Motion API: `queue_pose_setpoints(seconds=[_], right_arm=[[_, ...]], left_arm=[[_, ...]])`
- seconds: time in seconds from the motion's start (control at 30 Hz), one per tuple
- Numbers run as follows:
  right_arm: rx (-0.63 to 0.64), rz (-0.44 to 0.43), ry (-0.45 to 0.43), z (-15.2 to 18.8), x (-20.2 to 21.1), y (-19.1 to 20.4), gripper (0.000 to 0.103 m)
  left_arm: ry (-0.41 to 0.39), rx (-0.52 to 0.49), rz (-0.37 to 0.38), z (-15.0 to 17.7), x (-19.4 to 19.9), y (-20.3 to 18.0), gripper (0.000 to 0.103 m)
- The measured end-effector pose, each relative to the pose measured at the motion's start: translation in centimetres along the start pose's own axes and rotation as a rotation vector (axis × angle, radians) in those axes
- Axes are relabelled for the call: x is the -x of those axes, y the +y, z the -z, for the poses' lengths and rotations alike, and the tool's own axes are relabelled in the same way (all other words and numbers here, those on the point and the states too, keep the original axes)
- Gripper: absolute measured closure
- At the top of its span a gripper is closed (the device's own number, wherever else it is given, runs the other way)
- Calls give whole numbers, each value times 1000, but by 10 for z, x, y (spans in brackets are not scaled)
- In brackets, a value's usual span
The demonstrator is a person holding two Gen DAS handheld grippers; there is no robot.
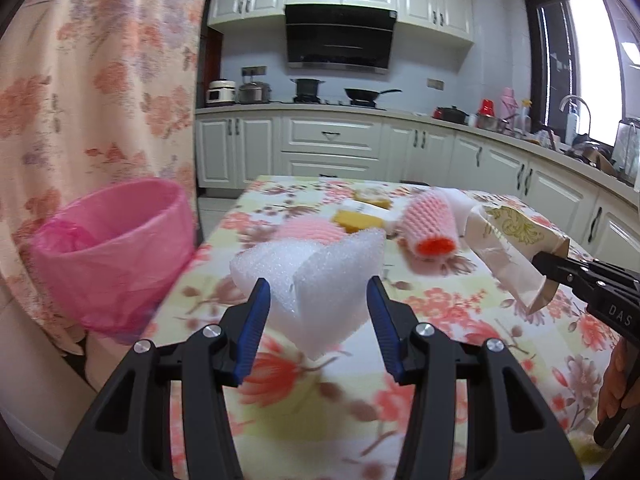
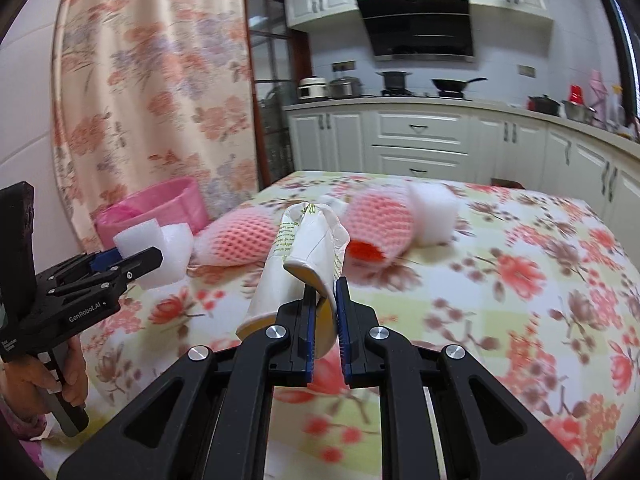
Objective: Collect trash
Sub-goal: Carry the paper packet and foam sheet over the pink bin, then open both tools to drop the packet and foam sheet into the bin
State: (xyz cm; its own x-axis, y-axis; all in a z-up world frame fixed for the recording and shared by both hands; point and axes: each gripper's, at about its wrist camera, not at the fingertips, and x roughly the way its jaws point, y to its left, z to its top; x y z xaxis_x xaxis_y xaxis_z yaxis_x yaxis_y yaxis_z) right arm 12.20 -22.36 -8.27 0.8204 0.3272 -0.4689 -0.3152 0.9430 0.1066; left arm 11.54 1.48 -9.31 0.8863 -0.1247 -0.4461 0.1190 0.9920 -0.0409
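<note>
My left gripper (image 1: 318, 286) is shut on a white foam piece (image 1: 316, 264), held above the flowered table (image 1: 460, 320). A pink-lined bin (image 1: 112, 248) stands just off the table's left edge, left of that foam. My right gripper (image 2: 323, 286) is shut on a crushed white paper cup (image 2: 308, 240), lifted off the cloth. In the left wrist view the right gripper (image 1: 546, 268) shows at the right with the cup (image 1: 508, 248). The right wrist view has the left gripper (image 2: 140, 258) with its foam (image 2: 164, 248) near the bin (image 2: 160, 204).
On the table lie two pink foam nets (image 2: 240, 240) (image 2: 380, 220), a white foam block (image 2: 434, 208) and two yellow pieces (image 1: 356, 220) (image 1: 374, 198). A flowered curtain (image 1: 100, 80) hangs behind the bin. Kitchen cabinets (image 1: 332, 140) stand beyond the table's far edge.
</note>
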Motion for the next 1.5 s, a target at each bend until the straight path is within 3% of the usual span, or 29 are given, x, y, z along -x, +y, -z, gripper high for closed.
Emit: queue_pose_setpoints(seconds=[0.33,0.77,1.03,1.23,1.5], right_arm=[[71,-139,17,-24,-38,54,90],[105,-303,5,-75,-100,127,90],[140,-376,16,-106,-141,183,89],[148,-379,30,-127,-178,213,89],[135,-372,100,-125,-224,228,89]], left_arm=[[-57,37,-97,-6,33,52,54],[-126,96,-223,-48,44,141,54],[-103,84,-283,-63,24,191,54],[-80,122,-273,-76,-2,234,54],[-18,156,-265,-72,-33,262,47]])
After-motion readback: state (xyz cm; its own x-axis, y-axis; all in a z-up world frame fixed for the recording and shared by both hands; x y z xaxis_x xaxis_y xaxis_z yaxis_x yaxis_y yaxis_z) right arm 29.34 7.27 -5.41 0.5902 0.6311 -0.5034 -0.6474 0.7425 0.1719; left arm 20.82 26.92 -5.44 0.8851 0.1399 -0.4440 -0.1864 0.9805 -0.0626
